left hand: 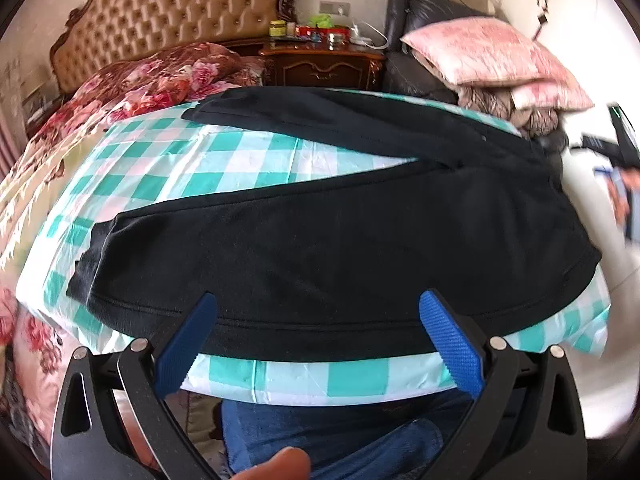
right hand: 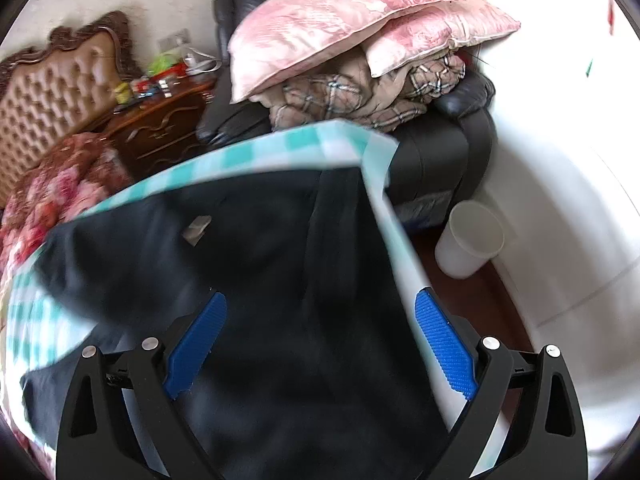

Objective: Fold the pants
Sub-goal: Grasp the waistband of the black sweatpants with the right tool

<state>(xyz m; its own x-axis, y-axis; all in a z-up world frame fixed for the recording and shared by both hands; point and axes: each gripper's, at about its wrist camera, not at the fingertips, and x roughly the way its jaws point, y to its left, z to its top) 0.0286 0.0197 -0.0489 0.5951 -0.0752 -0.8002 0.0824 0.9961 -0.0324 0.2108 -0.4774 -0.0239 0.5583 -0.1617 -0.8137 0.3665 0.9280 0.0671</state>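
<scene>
our left gripper (left hand: 318,300) sits nearest the lens in the left wrist view, its blue pads (left hand: 450,344) spread wide and released, holding nothing, poised level over the near edge of the black pants (left hand: 320,248). below it we see blue-jeaned legs (left hand: 340,436) and a fingertip (left hand: 280,464) at the bottom of the frame.

going from largest down: the bed under a teal-and-white checked sheet (left hand: 248,160) fills most of both views, with a floral quilt (left hand: 160,76) bunched toward the tufted headboard (left hand: 168,12). the pants lie flat across the sheet, legs split in a v toward the left, waist toward the right edge of the bed. beyond stands a dark leather armchair (right hand: 440,152) stacked with pink pillows (right hand: 340,16) and a plaid blanket (right hand: 360,96), then a wooden nightstand (left hand: 324,64) with clutter on top, then a white bin (right hand: 468,240) on the floor beside the chair.

our right gripper (right hand: 320,312) hangs over the waist end of the pants, tilted down along the bed's right edge, fingers likewise wide apart and gripping nothing. a small pale tag (right hand: 198,226) shows on the dark cloth ahead of it.
</scene>
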